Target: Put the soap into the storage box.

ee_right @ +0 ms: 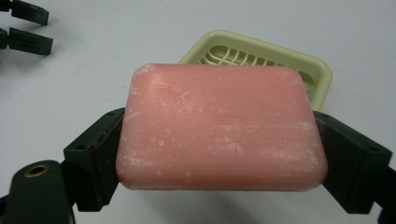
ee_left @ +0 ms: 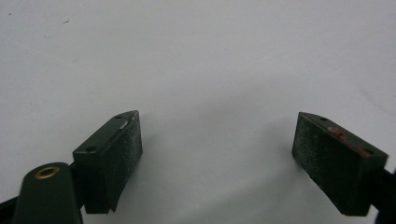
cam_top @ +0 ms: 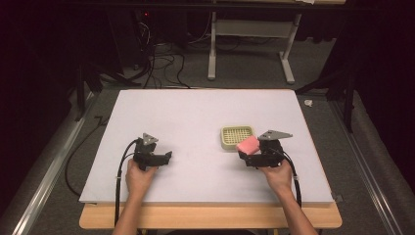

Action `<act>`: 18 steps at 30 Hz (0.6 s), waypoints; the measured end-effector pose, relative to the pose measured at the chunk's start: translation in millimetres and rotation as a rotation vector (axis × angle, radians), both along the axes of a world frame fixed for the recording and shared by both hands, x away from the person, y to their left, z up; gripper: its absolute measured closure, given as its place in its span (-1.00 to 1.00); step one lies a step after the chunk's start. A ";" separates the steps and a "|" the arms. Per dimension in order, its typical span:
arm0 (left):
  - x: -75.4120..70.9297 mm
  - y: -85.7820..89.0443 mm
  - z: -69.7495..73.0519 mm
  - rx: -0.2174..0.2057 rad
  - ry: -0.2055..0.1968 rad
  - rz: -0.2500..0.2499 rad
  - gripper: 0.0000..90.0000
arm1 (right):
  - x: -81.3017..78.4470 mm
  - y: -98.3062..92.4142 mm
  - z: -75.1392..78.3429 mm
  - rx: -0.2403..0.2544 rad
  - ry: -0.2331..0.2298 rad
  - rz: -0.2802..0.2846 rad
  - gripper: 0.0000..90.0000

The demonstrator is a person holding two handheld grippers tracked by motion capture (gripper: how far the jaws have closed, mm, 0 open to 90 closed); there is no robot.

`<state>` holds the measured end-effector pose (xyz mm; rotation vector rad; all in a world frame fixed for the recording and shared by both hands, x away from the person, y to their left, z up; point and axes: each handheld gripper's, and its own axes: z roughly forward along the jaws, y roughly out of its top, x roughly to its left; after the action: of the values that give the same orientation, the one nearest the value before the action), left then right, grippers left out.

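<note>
1. Soap bar (ee_right: 222,128): a pink, rounded block with white scuffs, held clear of the table just beside the near edge of the soap dish, partly overlapping it as seen from the right gripper view.
2. Right gripper (ee_right: 224,154): its two black jaws press on the short ends of the soap bar, so the tool is closed on the bar across its long axis. In the high view the right gripper (cam_top: 262,152) sits at the table's right half, with the bar (cam_top: 248,145) tilted toward the dish.
3. Soap dish (ee_right: 322,77): a pale green tray with a slatted grid floor, resting flat on the white table (cam_top: 195,112); nothing lies in it.
4. Left gripper (ee_left: 217,154): jaws stand wide apart with bare table between them; it holds nothing and sits well apart from the dish, at (cam_top: 152,154).
5. Risks, as judged: the bar is smooth and gripped only at its ends, so it could slip or pivot out. Released too early or off-centre, it would catch the raised rim and tip out. The light, unsteadied dish could slide if nudged.
</note>
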<state>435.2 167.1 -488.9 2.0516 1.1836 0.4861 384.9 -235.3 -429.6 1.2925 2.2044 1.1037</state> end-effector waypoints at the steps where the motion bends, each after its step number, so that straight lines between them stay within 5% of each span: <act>1: 0.0 0.0 0.0 -0.001 0.000 0.000 -0.63 | 1.6 1.2 0.4 -0.001 -0.002 0.002 -0.70; 18: -0.3 -0.5 -0.1 0.005 -0.003 0.003 -0.64 | 30.1 18.4 -1.8 -0.026 0.039 -0.029 -0.70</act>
<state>434.9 166.6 -488.9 2.0529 1.1850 0.4940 415.0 -216.9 -431.4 1.3419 2.2128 1.0447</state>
